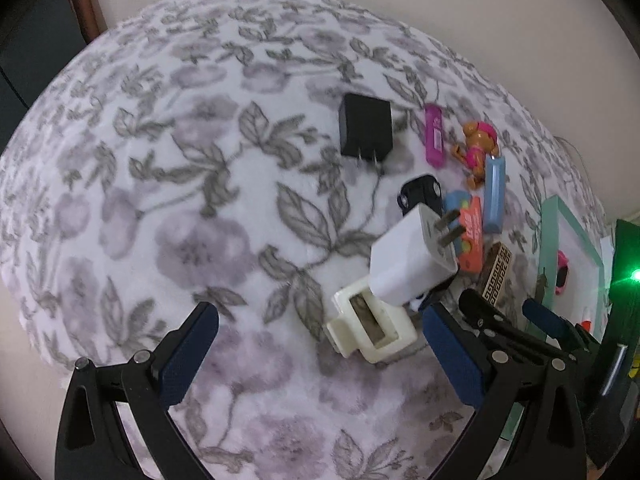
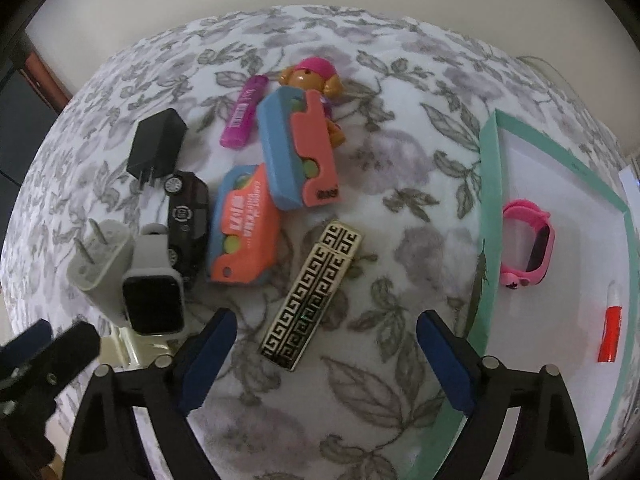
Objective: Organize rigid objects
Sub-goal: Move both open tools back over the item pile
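The black-and-gold patterned rectangular case lies flat on the floral fleece blanket, between the wide-spread fingers of the right gripper, untouched. The left gripper, also wide and empty, hovers by the cream watch strap and glossy white plug charger. A pink watch sits in the mint-rimmed tray at right.

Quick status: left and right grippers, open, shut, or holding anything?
Left gripper: open, holding nothing, above the cream rectangular plastic clip.
Right gripper: open, holding nothing, black-and-gold patterned flat case lies between its fingers.
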`<state>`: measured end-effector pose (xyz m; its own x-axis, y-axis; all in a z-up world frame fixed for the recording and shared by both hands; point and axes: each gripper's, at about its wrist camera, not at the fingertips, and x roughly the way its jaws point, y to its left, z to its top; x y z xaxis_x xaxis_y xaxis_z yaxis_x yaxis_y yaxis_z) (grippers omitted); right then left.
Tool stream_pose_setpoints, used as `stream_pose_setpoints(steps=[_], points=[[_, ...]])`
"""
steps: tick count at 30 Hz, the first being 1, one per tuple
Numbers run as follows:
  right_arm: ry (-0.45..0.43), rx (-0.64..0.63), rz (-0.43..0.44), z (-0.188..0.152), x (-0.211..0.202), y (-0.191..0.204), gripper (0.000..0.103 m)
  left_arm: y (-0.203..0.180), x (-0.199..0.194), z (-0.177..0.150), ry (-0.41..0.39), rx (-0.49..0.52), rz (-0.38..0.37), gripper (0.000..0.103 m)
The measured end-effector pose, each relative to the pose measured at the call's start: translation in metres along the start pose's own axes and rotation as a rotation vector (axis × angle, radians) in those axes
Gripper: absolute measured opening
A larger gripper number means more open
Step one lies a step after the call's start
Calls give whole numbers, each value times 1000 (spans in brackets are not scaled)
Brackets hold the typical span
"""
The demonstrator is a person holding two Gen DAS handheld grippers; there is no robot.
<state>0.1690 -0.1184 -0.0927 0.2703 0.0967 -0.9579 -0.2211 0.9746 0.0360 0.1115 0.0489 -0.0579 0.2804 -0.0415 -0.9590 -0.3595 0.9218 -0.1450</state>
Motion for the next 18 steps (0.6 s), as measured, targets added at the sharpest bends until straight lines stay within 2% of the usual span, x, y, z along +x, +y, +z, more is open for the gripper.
stream_pose_setpoints(steps=[4, 9, 16, 18], points=[[6, 8, -12, -3, 1, -5, 91, -9, 11, -4, 33, 54, 32, 102], [15, 33, 31, -10, -2, -19, 87, -28, 14, -10, 27, 189, 107, 102], [12, 42, 41, -10, 0, -21, 85, -52, 19, -12, 22, 276, 95, 102], [12, 50, 51, -7, 2, -20, 85, -64, 25, -16, 43, 335, 113, 102]])
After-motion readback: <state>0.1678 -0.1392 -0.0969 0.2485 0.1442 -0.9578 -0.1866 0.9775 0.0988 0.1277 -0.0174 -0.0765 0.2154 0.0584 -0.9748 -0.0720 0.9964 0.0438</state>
